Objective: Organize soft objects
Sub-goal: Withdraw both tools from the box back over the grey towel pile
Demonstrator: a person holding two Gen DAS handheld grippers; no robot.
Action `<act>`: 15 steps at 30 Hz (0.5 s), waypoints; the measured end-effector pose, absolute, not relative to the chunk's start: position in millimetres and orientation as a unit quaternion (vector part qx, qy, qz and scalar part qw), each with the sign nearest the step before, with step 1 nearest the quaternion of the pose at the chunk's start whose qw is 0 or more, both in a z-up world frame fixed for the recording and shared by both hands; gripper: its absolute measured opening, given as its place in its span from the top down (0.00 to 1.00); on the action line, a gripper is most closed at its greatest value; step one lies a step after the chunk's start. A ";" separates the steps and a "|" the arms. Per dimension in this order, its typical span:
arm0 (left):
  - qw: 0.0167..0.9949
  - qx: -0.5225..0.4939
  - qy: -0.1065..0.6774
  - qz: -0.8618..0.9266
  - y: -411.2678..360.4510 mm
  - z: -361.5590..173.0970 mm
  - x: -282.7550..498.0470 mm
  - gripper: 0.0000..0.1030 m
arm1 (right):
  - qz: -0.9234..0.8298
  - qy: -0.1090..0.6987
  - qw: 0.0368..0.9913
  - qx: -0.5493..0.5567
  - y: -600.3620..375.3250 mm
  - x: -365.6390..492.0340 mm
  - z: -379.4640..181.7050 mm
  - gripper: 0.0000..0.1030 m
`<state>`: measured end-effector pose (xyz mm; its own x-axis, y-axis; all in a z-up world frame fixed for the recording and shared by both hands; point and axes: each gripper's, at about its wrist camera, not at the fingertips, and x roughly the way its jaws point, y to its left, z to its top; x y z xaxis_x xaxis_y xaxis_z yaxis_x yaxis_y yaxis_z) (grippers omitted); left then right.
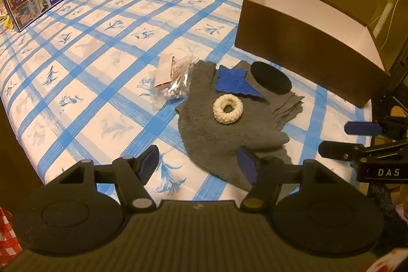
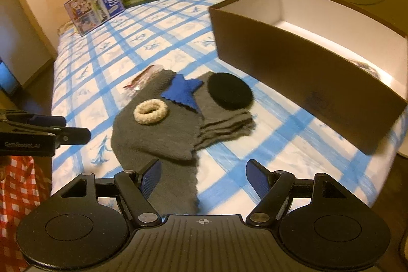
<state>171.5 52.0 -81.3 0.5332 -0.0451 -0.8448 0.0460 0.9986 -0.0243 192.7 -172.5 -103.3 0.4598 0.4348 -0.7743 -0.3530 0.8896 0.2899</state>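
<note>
Though open-topped, brown box (image 2: 293, 63) holds something unclear.

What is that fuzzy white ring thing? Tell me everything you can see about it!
The ring is cream-white and looks woolly or knitted, like a soft hair scrunchie, with a round hole in its middle. It lies flat on top of the fuzzy grey cloth on the blue-checked bed. A blue star-shaped cloth lies just beyond it, very close; whether they touch is hard to tell. Neither gripper touches the ring.
</note>
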 end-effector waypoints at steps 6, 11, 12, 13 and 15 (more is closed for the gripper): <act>0.873 -0.004 0.487 -0.010 65.8 -91.5 178.0 0.37 | 0.276 0.441 0.854 0.027 -140.8 206.7 -107.9 0.32; 0.871 -0.011 0.490 0.003 77.7 -98.6 184.7 0.37 | 0.307 0.428 0.850 0.019 -111.1 222.2 -116.0 0.38; 0.871 -0.014 0.491 0.004 80.2 -100.3 185.9 0.37 | 0.309 0.427 0.850 0.018 -106.9 225.5 -118.2 0.38; 0.870 -0.016 0.492 0.006 82.4 -101.8 186.9 0.37 | 0.311 0.429 0.848 0.016 -100.9 229.5 -120.4 0.38; 0.869 -0.019 0.494 0.007 86.2 -105.0 189.4 0.37 | 0.316 0.429 0.846 0.015 -91.7 235.4 -124.1 0.39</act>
